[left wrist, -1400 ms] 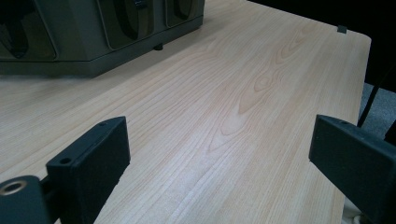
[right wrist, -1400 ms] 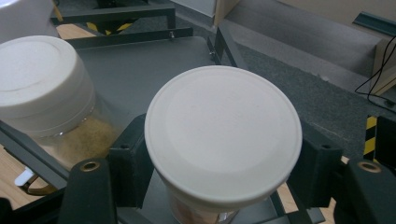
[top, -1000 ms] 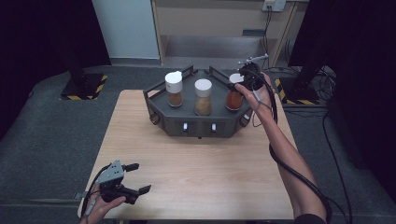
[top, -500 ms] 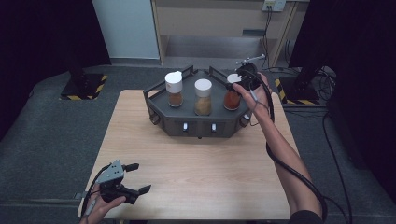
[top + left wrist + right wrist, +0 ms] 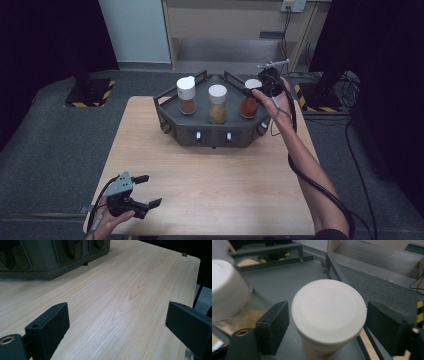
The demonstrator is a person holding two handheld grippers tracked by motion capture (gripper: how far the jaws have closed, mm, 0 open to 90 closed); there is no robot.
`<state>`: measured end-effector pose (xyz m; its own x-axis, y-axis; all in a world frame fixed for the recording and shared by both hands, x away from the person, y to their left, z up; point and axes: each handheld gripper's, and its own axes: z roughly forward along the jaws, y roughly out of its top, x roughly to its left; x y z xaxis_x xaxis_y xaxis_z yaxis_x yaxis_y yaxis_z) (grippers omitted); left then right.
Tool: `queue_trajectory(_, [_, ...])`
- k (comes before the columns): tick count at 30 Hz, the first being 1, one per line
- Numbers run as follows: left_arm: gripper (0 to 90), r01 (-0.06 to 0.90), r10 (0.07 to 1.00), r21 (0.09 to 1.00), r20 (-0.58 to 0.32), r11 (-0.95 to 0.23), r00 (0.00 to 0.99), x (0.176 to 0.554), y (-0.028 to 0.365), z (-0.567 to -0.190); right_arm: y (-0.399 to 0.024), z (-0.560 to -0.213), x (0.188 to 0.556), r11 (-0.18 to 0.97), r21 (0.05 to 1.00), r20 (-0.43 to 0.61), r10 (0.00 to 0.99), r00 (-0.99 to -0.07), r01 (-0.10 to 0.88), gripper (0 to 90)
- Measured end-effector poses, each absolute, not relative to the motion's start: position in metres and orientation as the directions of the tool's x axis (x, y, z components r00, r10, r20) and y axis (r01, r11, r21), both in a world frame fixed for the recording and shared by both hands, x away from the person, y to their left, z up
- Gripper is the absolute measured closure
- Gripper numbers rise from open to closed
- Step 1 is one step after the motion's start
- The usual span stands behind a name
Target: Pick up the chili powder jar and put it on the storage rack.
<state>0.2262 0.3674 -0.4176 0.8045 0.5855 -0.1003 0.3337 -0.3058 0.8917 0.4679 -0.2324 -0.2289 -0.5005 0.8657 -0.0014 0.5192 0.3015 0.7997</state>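
With the right gripper (image 5: pixel 256 90) jaws just opened and spread clear of the red spice jar (image 5: pixel 249 101), now standing at the right of the dark rack (image 5: pixel 210 131), withdraw straight upward without clipping its white cap (image 5: pixel 329 310); the left gripper (image 5: pixel 145 191) rests spread, empty, near-left.

We are in what looks like a lab or test room, not a home. Black curtains (image 5: pixel 45 45) hang at the upper left and right of the high view, grey carpet (image 5: pixel 50 150) covers the floor, and yellow-black hazard tape (image 5: pixel 87 92) marks stand bases. A plain wooden table (image 5: pixel 210 185) sits mid-frame, and cables (image 5: pixel 360 165) trail at the right.
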Motion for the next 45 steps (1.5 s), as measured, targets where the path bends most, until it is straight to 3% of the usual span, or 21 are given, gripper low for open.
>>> queue_trajectory(6, [4.2, 0.331, 0.583, 0.89, -0.095, -0.313, 0.807, 0.226, 0.366, -0.417, -0.256, -0.211, 0.443, 0.29, 0.846, -0.013, 0.85, -0.526, 0.447, 8.5])
queue_trajectory(22, [4.3, 0.333, 0.583, 0.887, -0.094, -0.319, 0.807, 0.226, 0.364, -0.416, -0.274, -0.19, 0.396, 0.296, 0.9, -0.035, 0.78, -0.625, 0.319, 7.3])
queue_trajectory(45, [4.2, 0.335, 0.592, 0.887, -0.09, -0.318, 0.801, 0.224, 0.364, -0.415, -0.293, -0.219, 0.332, 0.284, 0.946, -0.075, 0.658, -0.75, 0.154, 7.6])
